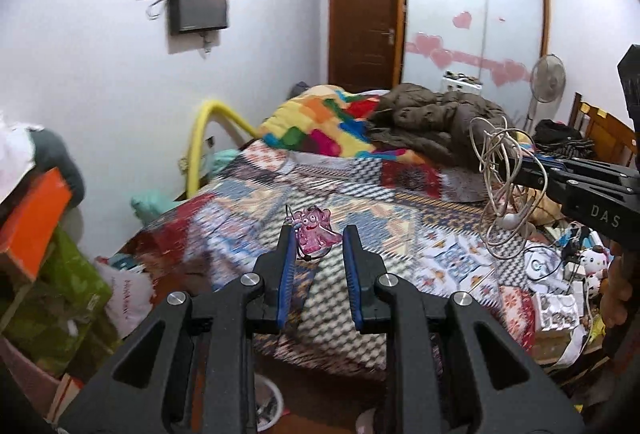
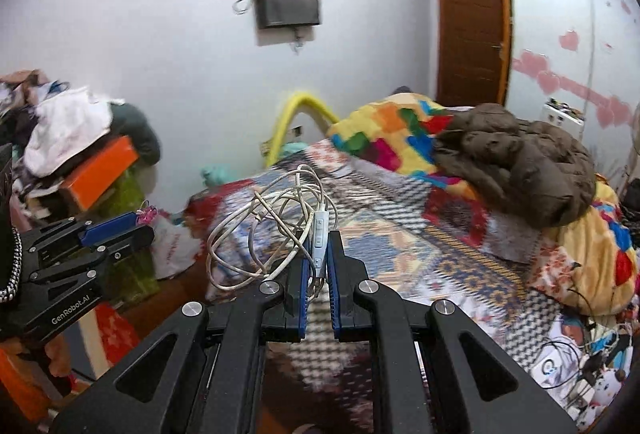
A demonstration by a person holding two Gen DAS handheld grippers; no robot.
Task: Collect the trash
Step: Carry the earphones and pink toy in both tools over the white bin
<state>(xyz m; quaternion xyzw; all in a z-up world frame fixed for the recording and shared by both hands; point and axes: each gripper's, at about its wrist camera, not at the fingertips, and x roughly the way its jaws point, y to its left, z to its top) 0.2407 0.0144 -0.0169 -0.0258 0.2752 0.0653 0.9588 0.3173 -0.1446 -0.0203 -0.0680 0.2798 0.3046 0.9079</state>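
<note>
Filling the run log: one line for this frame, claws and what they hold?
left claw: gripping pink charm | right claw: shut on tangled white earphone cable | both above patterned bedspread

The earphones (image 2: 276, 230) are a white tangled cable bundle, loops bunched loosely and hanging free in the air above the patterned bed (image 2: 420, 234). Their slim white remote with 3 buttons stands nearly upright, pinched between the blue pads of the right gripper (image 2: 318, 262). In the left wrist view 1 earbud dangles at the bottom of the loops.

The charm (image 1: 314, 232) is a small pink translucent cartoon figure with eyes and a smile, on a thin cord caught at the left gripper (image 1: 318, 246), beside its left finger.
</note>
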